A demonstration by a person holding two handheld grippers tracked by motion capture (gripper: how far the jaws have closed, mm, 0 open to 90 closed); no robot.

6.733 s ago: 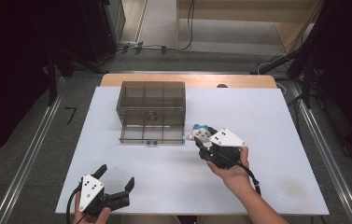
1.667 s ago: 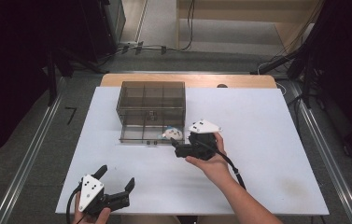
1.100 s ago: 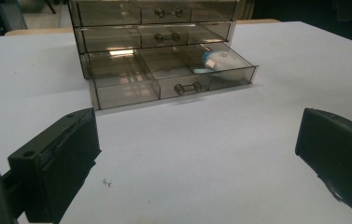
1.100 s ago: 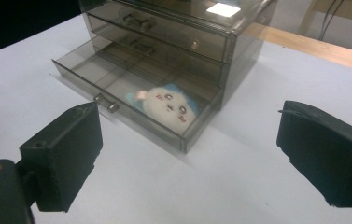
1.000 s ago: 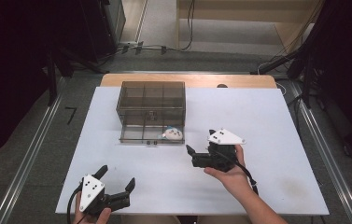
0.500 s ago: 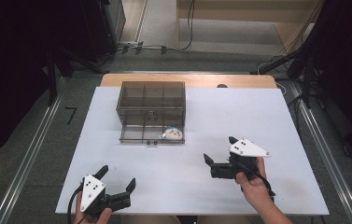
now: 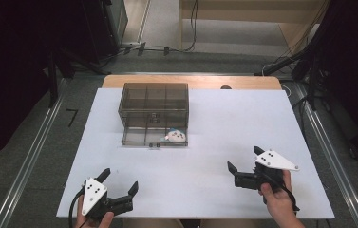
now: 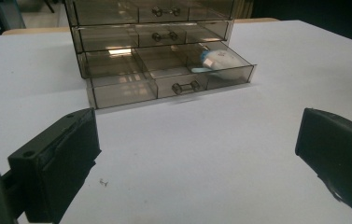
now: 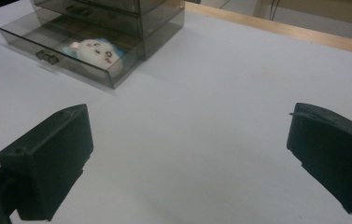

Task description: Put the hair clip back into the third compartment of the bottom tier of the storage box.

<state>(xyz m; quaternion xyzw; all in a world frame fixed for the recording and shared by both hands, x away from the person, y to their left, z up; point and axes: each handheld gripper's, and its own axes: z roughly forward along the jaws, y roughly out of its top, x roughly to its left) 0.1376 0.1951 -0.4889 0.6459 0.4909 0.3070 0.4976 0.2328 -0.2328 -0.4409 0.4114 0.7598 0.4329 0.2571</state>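
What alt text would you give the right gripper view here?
A small white and blue plush toy lies in the pulled-out bottom drawer of a smoky clear drawer cabinet at upper left, on a white table. The right gripper hangs open in the foreground, nothing between its black jaws.

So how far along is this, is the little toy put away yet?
Mostly. The small plush toy already lies in the right end of the bottom drawer of the smoky plastic drawer box. Nothing is in hand: the right gripper and the left gripper are both open and empty, low over the white table. What probably remains is pushing that drawer shut, since it stands pulled out.
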